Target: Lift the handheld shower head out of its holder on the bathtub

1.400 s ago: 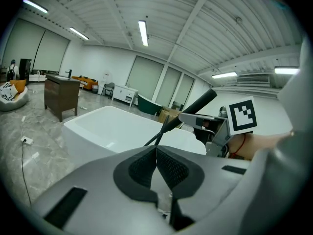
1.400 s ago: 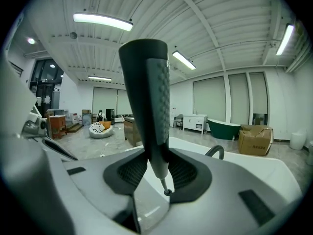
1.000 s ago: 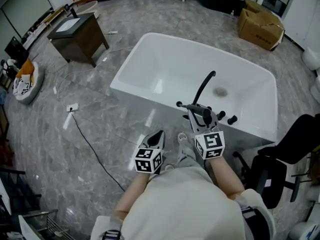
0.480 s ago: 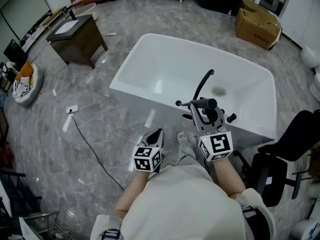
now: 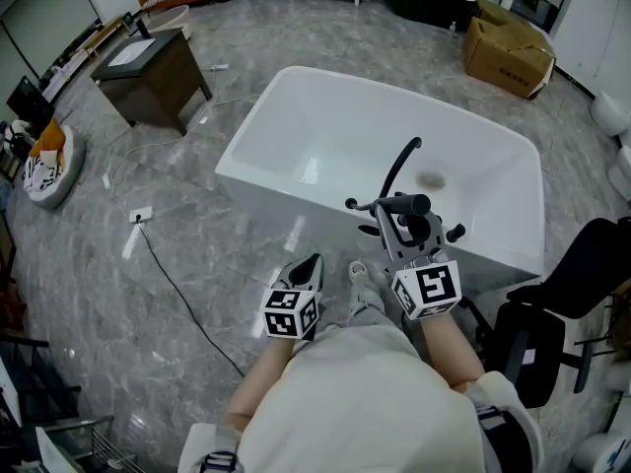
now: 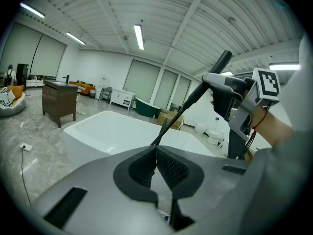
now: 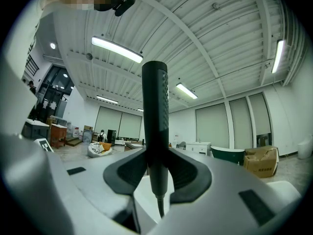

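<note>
The white bathtub (image 5: 276,193) lies ahead of me, with a curved black faucet spout (image 5: 399,170) on its near rim. My right gripper (image 5: 402,220) is shut on the black handheld shower head (image 5: 389,203) and holds it above that rim. In the right gripper view the shower head (image 7: 155,131) stands upright, clamped between the pads of the right gripper (image 7: 157,173). My left gripper (image 5: 310,266) hangs low at the tub's outer side. Seen in its own view, the left gripper (image 6: 155,166) has its pads together with nothing between them. That view also shows the lifted shower head (image 6: 219,65).
Black knobs (image 5: 455,235) sit on the tub rim to the right of the faucet. A black chair (image 5: 572,304) stands close on my right. A dark wooden cabinet (image 5: 153,67) is at far left, a cardboard box (image 5: 513,47) at far right. A cable (image 5: 177,284) crosses the floor.
My right gripper rose with the shower head clamped in it, lifting it higher above the tub rim, then held still. The left gripper has not moved.
</note>
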{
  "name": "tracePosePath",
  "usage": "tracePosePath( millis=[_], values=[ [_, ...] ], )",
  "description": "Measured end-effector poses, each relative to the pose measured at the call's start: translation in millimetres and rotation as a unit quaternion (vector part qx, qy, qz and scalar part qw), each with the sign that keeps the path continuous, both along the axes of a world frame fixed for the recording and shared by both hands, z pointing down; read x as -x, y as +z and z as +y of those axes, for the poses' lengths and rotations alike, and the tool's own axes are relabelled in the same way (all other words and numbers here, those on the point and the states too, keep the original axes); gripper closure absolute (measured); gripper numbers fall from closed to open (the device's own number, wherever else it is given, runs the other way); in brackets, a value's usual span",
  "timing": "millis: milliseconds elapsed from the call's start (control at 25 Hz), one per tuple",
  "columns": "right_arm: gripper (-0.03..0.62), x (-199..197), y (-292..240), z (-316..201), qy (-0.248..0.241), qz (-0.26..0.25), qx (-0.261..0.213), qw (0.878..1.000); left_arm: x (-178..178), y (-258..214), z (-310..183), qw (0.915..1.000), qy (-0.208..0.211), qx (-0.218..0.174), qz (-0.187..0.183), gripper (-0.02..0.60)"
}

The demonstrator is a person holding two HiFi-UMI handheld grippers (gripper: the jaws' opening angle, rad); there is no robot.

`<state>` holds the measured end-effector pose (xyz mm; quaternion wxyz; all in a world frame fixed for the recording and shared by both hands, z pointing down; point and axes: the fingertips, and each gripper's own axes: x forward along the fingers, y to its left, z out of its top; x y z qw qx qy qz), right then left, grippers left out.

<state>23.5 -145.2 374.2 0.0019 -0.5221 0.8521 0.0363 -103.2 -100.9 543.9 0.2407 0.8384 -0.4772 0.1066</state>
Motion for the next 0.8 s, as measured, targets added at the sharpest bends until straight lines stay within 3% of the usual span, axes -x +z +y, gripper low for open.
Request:
tracePosePath(
  millis=[800],
  values=[
    [0.45,-4.7,2.0,-3.1,0.0,-0.003,0.004,1.0,-6.5,3.3,2.9,1.0,-0.001,0.006,-0.001,0.561]
  ],
)
